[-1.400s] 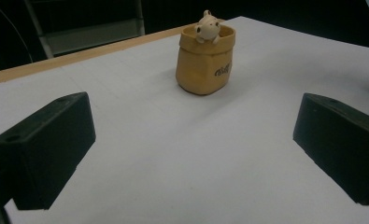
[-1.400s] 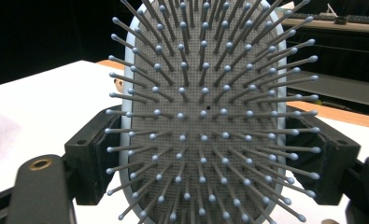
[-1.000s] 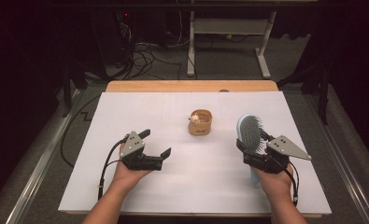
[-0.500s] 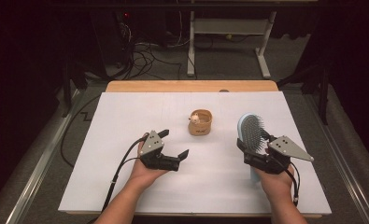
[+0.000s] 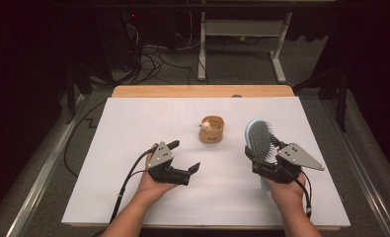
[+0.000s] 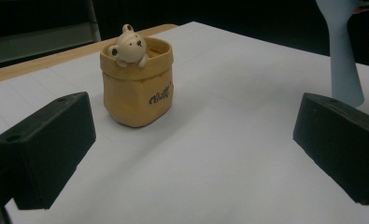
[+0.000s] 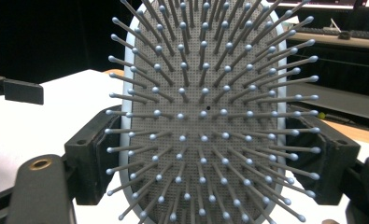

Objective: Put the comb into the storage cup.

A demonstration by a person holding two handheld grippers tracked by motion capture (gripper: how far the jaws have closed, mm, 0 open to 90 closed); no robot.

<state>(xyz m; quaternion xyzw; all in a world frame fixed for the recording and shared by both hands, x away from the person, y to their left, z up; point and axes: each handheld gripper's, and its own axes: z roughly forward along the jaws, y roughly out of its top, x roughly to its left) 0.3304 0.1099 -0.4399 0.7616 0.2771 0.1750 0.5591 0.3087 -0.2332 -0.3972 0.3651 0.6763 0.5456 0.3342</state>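
While our right gripper stays clamped on the pale blue hairbrush — its jaws pressed against both edges of the bristled head, which stands upright above the white table — we have brought our left gripper toward the middle. Its jaws stand wide apart, empty, facing the small yellow bear pot, which sits near the table's centre.

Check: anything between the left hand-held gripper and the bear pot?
Nothing. Bare white table cover lies between the left hand-held gripper and the bear pot, per the left gripper view.
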